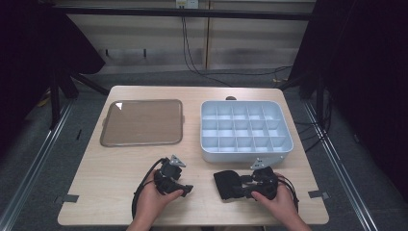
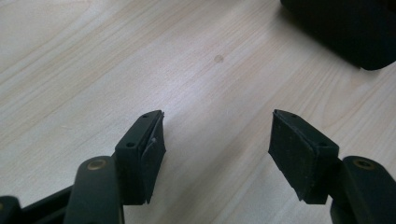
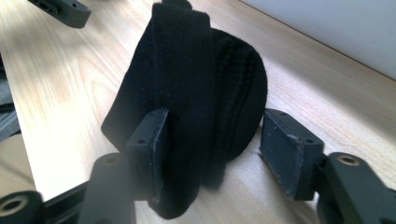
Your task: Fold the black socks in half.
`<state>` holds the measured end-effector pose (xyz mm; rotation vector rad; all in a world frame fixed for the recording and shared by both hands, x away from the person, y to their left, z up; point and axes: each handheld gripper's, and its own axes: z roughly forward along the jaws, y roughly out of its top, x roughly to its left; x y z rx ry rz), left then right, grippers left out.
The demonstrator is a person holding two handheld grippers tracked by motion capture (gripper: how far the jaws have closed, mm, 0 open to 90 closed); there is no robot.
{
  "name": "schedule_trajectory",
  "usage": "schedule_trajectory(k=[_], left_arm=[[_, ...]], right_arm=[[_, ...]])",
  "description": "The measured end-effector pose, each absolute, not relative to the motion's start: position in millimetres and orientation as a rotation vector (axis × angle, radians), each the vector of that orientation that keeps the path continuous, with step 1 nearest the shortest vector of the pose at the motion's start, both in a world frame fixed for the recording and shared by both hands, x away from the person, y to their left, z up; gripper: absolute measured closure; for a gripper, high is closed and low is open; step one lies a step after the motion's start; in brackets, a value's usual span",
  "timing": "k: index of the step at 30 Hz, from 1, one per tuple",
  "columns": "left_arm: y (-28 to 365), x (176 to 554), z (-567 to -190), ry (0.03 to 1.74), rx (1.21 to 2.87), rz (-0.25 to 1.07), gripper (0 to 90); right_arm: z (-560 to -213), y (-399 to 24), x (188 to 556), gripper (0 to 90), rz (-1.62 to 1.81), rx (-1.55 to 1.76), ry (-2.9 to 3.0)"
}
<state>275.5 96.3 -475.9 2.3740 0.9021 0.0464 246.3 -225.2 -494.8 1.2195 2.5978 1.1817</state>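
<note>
A black folded cloth bundle (image 1: 226,184) lies on the wooden table near its front edge, right of centre. In the right gripper view the bundle (image 3: 196,88) stands between the jaws of my right gripper (image 3: 215,114), which is open. Its left pad (image 3: 152,140) is against the cloth and its right pad (image 3: 287,149) stands apart from it. My left gripper (image 2: 217,116) is open over bare wood, with the bundle's dark edge (image 2: 345,28) a little beyond it. From above, the left gripper (image 1: 186,189) points right toward the bundle and the right gripper (image 1: 239,185) points left.
A brown flat tray (image 1: 142,122) lies at the back left of the table. A pale compartment box (image 1: 245,130) with several empty cells sits at the back right, its front wall close behind my right hand. The left gripper's jaw tip (image 3: 60,9) shows beyond the bundle.
</note>
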Motion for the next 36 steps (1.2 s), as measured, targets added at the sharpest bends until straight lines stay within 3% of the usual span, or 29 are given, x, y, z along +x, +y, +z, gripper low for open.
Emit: schedule_trajectory(k=[7, 17, 19, 24, 27, 31, 36], left_arm=[[96, 276, -477, 0.897, 2.388, 0.047, 35.4], [96, 276, -478, 0.894, 2.387, 0.053, 35.4], [96, 276, -478, 0.892, 2.388, 0.055, 35.4], [96, 275, -479, 0.893, 2.394, 0.054, 35.4], [95, 275, -479, 0.884, 2.394, 0.053, 35.4], [95, 276, -479, 0.891, 2.388, 0.053, 35.3], [95, 276, -479, 0.886, 2.393, 0.052, 35.3]], right_arm=[[-493, -223, 246, 53.6, 1.185, 1.229, 2.602], [-483, -220, 248, 81.6, 1.177, 1.242, 2.584], [-480, -222, 249, 83.3, 1.181, 1.23, 2.573], [-482, -223, 250, 78.4, 1.206, 1.23, 2.561], [-478, -223, 252, 63.9, 1.221, 1.249, 2.522], [-468, -222, 258, 53.4, 1.242, 1.232, 2.476], [-470, -212, 269, 48.6, 1.181, 1.213, 2.507]])
